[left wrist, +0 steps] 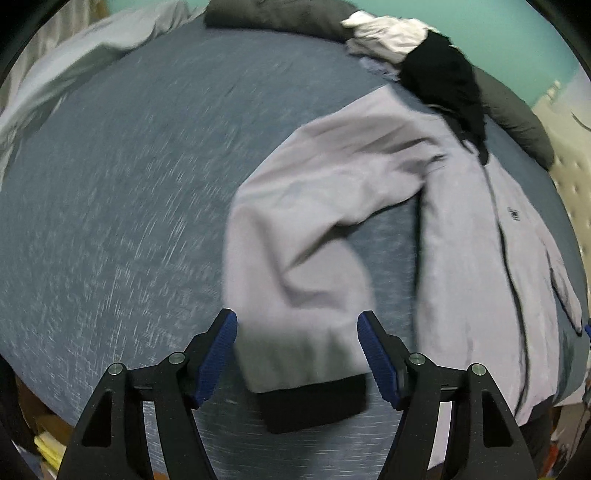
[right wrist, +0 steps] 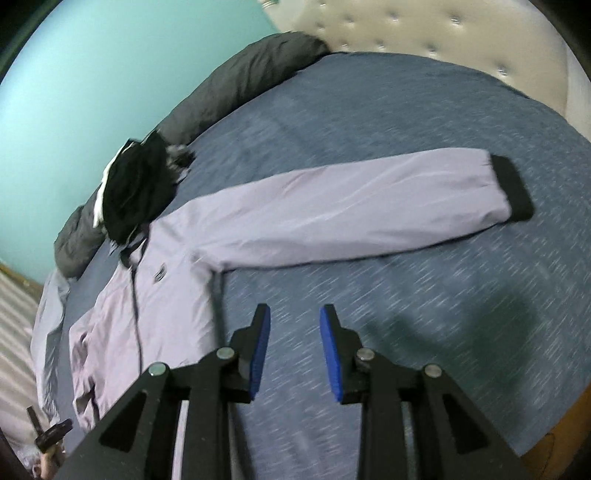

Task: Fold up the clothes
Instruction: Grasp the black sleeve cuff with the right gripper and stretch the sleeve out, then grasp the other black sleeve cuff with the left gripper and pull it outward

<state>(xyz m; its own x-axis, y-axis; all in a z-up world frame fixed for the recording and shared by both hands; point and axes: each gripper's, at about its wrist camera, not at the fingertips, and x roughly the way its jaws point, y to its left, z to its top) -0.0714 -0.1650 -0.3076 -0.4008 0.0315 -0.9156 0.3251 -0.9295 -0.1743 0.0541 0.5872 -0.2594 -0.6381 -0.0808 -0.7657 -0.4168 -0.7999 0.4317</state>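
Jacket (right wrist: pixel 155 302), lilac with black cuffs and black hood (right wrist: pixel 136 192), lies front-up and zipped on the blue bed (right wrist: pixel 406 122). Folding barely started, by my read: body flat, far sleeve (right wrist: pixel 351 206) stretched straight out to the side, near sleeve (left wrist: pixel 295 240) bent and rumpled, no fold across the body yet. Left gripper (left wrist: pixel 297 354) hangs over that bent sleeve's black cuff (left wrist: pixel 314 402), jaws spread wide either side, not pinching. Right gripper (right wrist: pixel 294 350) over bare bedding beside the jacket, jaws parted a little, nothing between them. Left to do: both sleeves in, then body folded. Other clothes piled by the grey pillow (left wrist: pixel 280 14).
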